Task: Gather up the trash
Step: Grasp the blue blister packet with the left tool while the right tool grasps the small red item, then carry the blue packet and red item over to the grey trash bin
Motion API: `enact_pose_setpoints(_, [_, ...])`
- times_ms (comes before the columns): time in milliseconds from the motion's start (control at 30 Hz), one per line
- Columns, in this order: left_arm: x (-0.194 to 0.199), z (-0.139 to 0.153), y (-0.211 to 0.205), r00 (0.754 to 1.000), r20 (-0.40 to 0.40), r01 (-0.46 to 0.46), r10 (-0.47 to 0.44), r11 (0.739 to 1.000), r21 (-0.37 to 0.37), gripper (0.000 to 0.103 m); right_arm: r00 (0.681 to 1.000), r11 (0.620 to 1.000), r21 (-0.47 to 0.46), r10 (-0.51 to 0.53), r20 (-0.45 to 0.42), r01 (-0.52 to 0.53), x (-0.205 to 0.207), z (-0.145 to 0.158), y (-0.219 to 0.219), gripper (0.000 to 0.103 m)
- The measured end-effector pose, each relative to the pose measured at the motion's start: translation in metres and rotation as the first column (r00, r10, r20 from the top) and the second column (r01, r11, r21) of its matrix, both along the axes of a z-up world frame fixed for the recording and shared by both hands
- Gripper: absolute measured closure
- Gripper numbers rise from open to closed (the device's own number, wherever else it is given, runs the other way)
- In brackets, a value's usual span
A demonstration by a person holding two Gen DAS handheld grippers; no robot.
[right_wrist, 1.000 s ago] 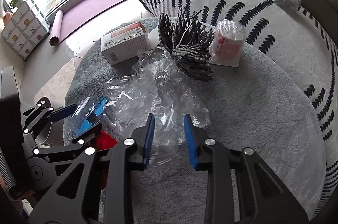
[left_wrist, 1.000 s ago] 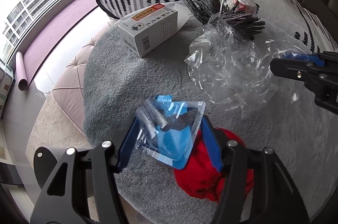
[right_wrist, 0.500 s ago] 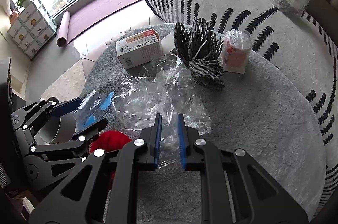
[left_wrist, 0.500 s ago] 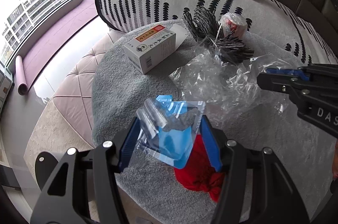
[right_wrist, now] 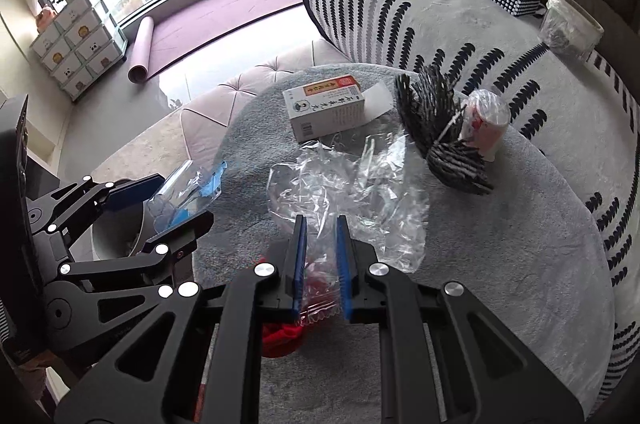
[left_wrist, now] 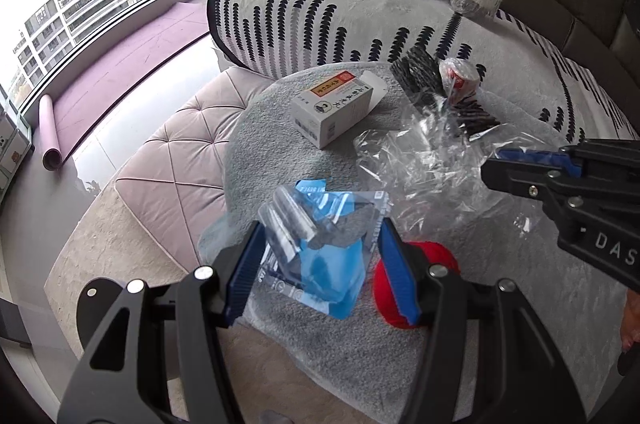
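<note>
Left gripper (left_wrist: pixel 320 264): jaws part-open and clamped on a clear blister pack with blue card backing (left_wrist: pixel 320 252), held up off the grey round rug (left_wrist: pixel 280 152) at its near-left edge. Same pack seen from the right wrist camera at far left, between the left gripper's blue pads (right_wrist: pixel 132 194).

Right gripper (right_wrist: pixel 321 264): jaws drawn nearly together, pinching the near edge of a crumpled sheet of clear plastic film (right_wrist: pixel 352 192). The film spreads away from the jaws across the middle of the rug; its far edge lies close to the carton and the black bundle. From the left wrist camera the right gripper (left_wrist: pixel 520 164) enters from the right with film (left_wrist: pixel 424 160) bunched at its tip.

Red fabric lump (left_wrist: pixel 436 256) sits on the rug under and just right of the left gripper; in the right view it shows beneath the right gripper's jaws (right_wrist: pixel 280 336).

Farther back on the rug: a white carton with red-and-yellow label (right_wrist: pixel 328 108), lying on its side, flap open to the right. Right of it a black-and-white spiky bundle (right_wrist: pixel 444 128), touching a plastic-wrapped cup with red print (right_wrist: pixel 484 124).

A pale bin (right_wrist: pixel 116 236) shows near left, behind the left gripper.
</note>
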State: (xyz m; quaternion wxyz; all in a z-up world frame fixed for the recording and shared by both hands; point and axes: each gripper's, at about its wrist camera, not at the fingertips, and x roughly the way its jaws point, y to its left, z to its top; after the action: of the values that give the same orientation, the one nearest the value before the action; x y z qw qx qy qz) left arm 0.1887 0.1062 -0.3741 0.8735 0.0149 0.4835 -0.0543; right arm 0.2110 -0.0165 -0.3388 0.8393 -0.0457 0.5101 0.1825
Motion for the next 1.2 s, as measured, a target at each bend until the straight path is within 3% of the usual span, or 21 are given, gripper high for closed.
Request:
enact_pose_setpoints(367, [-0.040,0.016,0.086,0.992,0.018,-0.123,0.124,0.992,-0.022,0.045,0.991,0.991,0.015,0.135,0.020,-0.136,-0.023,0.018,0.098,0.090])
enact_pose_setpoints(600, [-0.072,0.023,0.165,0.971,0.017,-0.239,0.239,0.971,-0.007,0.045,0.970,0.970,0.033,0.241,0.020,-0.241,-0.034,0.019,0.173,0.090])
enact_pose_setpoints(1000, [-0.137,0.018,0.305,0.882,-0.003,-0.471,0.471,0.882,0.021,0.045,0.892,0.889,0.070,0.452,0.011,-0.452,-0.063,0.000,0.332,0.090])
enact_pose_setpoints(1200, [-0.162,0.009,0.349,0.839,-0.019,-0.542,0.543,0.839,0.035,0.045,0.852,0.850,0.087,0.523,-0.016,-0.520,-0.074,-0.022,0.390,0.090])
